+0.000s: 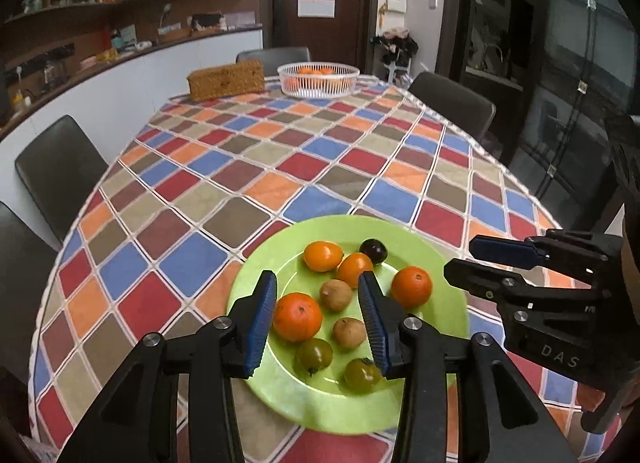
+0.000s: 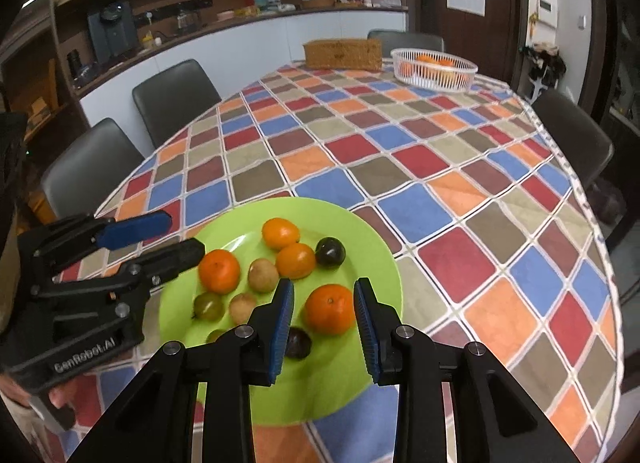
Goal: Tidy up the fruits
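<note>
A green plate (image 1: 288, 395) (image 2: 248, 215) at the near table edge holds several fruits. Among them are two oranges (image 1: 298, 317) (image 1: 412, 287), two yellow-orange fruits (image 1: 322, 256), a dark plum (image 1: 374, 251), two brown ones (image 1: 335, 295) and two green tomatoes (image 1: 314, 355). My left gripper (image 1: 317, 274) (image 2: 186, 234) hovers open over the plate's left side, touching no fruit. My right gripper (image 2: 322, 283) (image 1: 462, 257) hangs over the right side with a narrow gap between its pads. An orange (image 2: 330, 309) lies on the plate below that gap, not gripped. A second dark fruit (image 2: 298, 343) lies beside it.
A white basket (image 1: 319, 81) (image 2: 434, 71) holding oranges stands at the table's far end, next to a wicker box (image 1: 226, 81) (image 2: 342, 54). Dark chairs (image 1: 60, 171) (image 2: 176, 99) line both sides. A checked cloth (image 1: 280, 159) covers the table.
</note>
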Demonstrator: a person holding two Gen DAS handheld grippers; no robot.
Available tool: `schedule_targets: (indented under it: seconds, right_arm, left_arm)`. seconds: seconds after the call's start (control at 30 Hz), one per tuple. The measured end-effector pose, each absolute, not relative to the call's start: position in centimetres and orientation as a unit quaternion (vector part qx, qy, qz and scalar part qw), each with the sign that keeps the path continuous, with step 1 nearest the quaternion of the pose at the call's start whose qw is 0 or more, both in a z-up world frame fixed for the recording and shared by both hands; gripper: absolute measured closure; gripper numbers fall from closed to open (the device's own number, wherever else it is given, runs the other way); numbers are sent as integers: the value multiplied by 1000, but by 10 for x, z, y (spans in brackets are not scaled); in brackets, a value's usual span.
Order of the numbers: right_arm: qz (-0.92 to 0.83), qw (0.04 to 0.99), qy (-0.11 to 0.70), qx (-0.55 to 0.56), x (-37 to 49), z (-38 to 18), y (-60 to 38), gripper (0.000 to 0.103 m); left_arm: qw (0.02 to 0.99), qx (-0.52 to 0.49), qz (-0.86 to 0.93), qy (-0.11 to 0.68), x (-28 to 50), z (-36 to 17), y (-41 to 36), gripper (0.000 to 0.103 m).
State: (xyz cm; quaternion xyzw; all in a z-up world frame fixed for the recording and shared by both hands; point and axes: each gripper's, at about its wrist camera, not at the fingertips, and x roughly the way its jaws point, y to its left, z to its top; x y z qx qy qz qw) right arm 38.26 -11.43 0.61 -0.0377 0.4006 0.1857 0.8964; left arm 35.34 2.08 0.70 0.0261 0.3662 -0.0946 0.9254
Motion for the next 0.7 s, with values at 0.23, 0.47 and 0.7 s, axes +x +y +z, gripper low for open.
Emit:
schedule_targets:
  seconds: [0.23, 0.47, 0.7]
  right_arm:
    - [185, 915, 356, -35, 338, 34, -126, 62]
    - [173, 931, 320, -24, 287, 55, -143, 47]
    - [148, 945, 289, -24, 239, 66, -160, 36]
  left_arm:
    - [942, 48, -81, 323, 307, 32, 14, 51]
    - [954, 57, -63, 288, 256, 50, 5, 35]
    - [960, 62, -61, 268, 213, 61, -6, 20]
